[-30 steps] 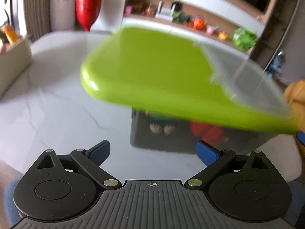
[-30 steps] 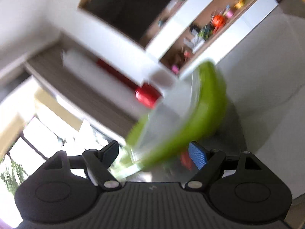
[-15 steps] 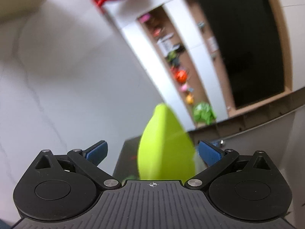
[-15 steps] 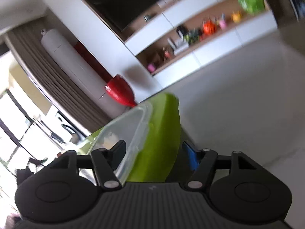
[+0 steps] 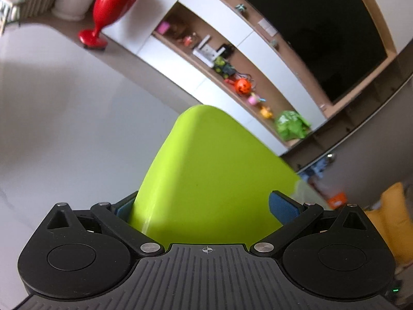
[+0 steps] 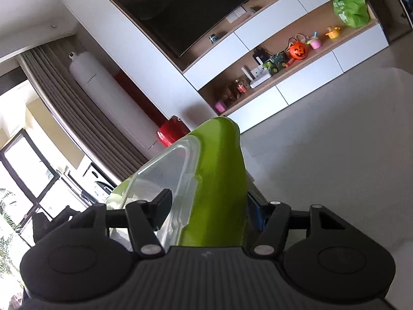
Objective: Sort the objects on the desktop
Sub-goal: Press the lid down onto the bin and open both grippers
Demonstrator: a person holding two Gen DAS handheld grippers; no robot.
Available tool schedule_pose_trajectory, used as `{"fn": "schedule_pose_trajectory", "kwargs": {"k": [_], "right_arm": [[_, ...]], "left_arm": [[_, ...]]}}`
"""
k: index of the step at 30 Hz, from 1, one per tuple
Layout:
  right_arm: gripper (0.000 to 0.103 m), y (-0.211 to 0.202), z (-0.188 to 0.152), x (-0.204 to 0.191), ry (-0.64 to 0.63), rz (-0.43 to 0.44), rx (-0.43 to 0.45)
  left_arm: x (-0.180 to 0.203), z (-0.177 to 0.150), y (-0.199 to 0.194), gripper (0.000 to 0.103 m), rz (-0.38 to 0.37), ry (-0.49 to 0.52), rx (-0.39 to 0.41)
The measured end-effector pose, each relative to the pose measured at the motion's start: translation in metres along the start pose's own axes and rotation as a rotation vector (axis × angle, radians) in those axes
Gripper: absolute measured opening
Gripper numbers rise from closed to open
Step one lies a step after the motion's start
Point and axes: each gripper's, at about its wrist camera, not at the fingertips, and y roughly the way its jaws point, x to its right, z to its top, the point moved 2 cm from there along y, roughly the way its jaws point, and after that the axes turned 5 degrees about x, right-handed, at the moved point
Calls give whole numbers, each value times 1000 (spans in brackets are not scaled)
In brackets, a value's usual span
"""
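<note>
Lid (image 6: 219,180) stands edge-on between right tool's (image 6: 209,211) closing jaws.

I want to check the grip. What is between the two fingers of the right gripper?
In the right wrist view, the green lid with its clear inset stands between the closing fingers of the right gripper.

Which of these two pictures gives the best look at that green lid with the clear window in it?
The right wrist view. There the green lid stands edge-on between the closing jaws, showing both its green rim and its clear panel. The left wrist view shows only a plain green face, slightly blurred, with barely a hint of the clear part.
</note>
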Motion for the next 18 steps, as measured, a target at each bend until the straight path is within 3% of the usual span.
{"fn": "schedule_pose_trajectory", "kwargs": {"k": [3, 9, 14, 18], "right_arm": [[64, 9, 1, 15, 64, -35, -33], [63, 14, 2, 18, 75, -41, -27], [61, 5, -15, 19, 155, -69, 69], [60, -5, -32, 22, 240, -76, 144]], "left_arm": [[-11, 3, 12, 102, 17, -37, -51], [-20, 16, 26, 102, 54, -23, 0], [-22, 18, 29, 102, 37, -38, 27], [-33, 8, -8, 102, 0, -104, 69]]}}
